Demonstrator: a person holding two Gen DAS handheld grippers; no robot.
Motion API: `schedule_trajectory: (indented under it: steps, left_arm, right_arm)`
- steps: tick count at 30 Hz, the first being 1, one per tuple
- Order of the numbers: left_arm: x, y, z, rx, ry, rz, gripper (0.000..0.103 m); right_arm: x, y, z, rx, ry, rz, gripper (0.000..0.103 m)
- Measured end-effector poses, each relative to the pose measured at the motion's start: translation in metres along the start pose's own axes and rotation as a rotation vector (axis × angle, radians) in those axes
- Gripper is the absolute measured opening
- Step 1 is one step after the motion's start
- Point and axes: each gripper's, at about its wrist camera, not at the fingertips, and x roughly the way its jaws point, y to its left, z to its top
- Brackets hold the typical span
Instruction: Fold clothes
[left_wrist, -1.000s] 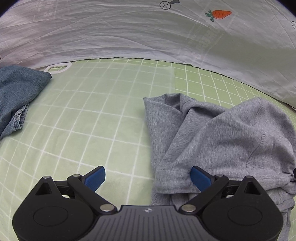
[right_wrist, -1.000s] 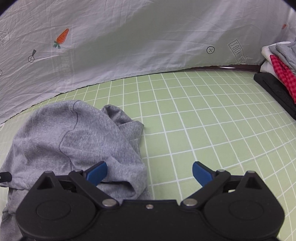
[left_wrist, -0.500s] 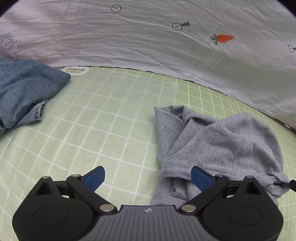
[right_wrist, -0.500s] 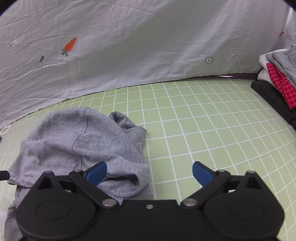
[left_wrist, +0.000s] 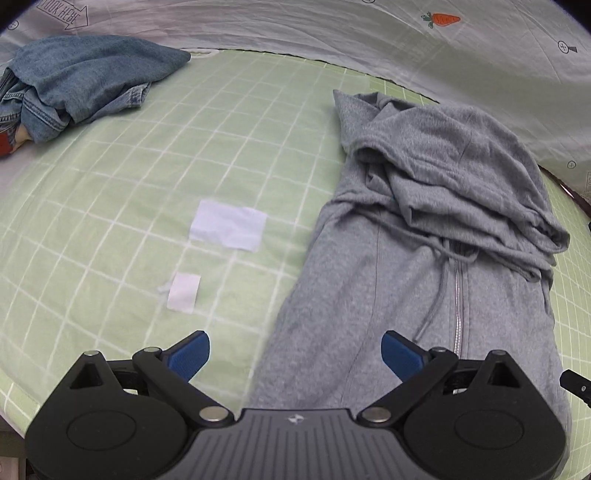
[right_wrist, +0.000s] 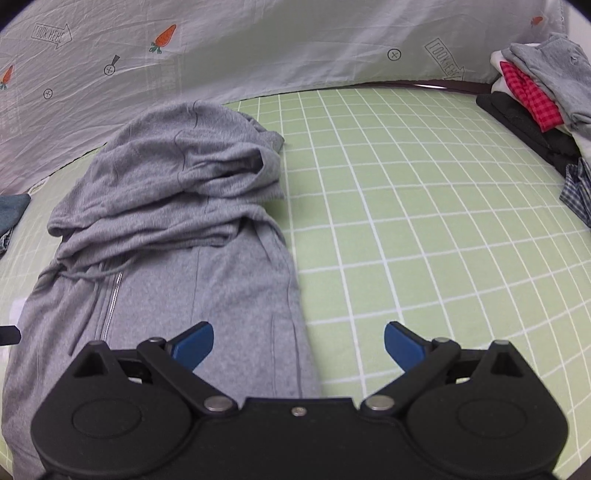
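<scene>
A grey zip hoodie (left_wrist: 424, 236) lies lengthwise on the green grid mat, its hood and upper part bunched in folds at the far end, zipper and drawstrings facing up. In the right wrist view the same hoodie (right_wrist: 177, 229) fills the left half. My left gripper (left_wrist: 295, 352) hovers open over the hoodie's near left edge, nothing between its blue pads. My right gripper (right_wrist: 298, 345) is open above the hoodie's near right edge, also holding nothing.
A crumpled denim garment (left_wrist: 85, 77) lies at the far left of the mat (left_wrist: 147, 166). Two white paper pieces (left_wrist: 227, 229) sit left of the hoodie. A stack of folded clothes (right_wrist: 535, 92) stands at the far right. A white printed sheet (right_wrist: 277, 44) backs the mat.
Both grippers have pulled back toward the near end of the hoodie and risen; its zipped body and the white papers have come into view. Both stay open.
</scene>
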Motion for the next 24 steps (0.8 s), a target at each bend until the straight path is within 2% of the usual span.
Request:
schedule_trajectory:
  steps: [6, 12, 19, 20, 21, 22, 23, 24]
  left_arm:
    - [-0.001, 0.001, -0.039, 0.025, 0.066, 0.001, 0.099]
    - [-0.006, -0.008, -0.062, 0.11, 0.069, 0.008, 0.096]
    - [-0.013, -0.014, -0.068, 0.174, 0.035, 0.013, 0.072]
    - [-0.014, -0.014, -0.068, 0.181, 0.032, 0.02, 0.068]
    - [-0.014, -0.014, -0.067, 0.176, 0.035, 0.014, 0.066]
    - [-0.014, -0.013, -0.065, 0.171, 0.037, 0.008, 0.061]
    - [-0.015, -0.012, -0.064, 0.166, 0.039, 0.002, 0.054]
    - [-0.015, -0.012, -0.063, 0.161, 0.042, -0.004, 0.049]
  right_arm:
    - [-0.009, -0.001, -0.045, -0.008, 0.069, 0.005, 0.1]
    - [-0.016, -0.003, -0.069, 0.014, 0.084, 0.015, 0.099]
    - [-0.018, -0.002, -0.076, 0.038, 0.085, 0.061, 0.091]
    - [-0.019, -0.001, -0.076, 0.027, 0.082, 0.072, 0.088]
    - [-0.02, 0.001, -0.076, 0.016, 0.078, 0.084, 0.079]
    - [-0.021, 0.004, -0.075, 0.002, 0.079, 0.103, 0.066]
    - [-0.021, 0.006, -0.074, -0.008, 0.086, 0.125, 0.058]
    - [-0.022, 0.007, -0.072, -0.006, 0.101, 0.155, 0.038]
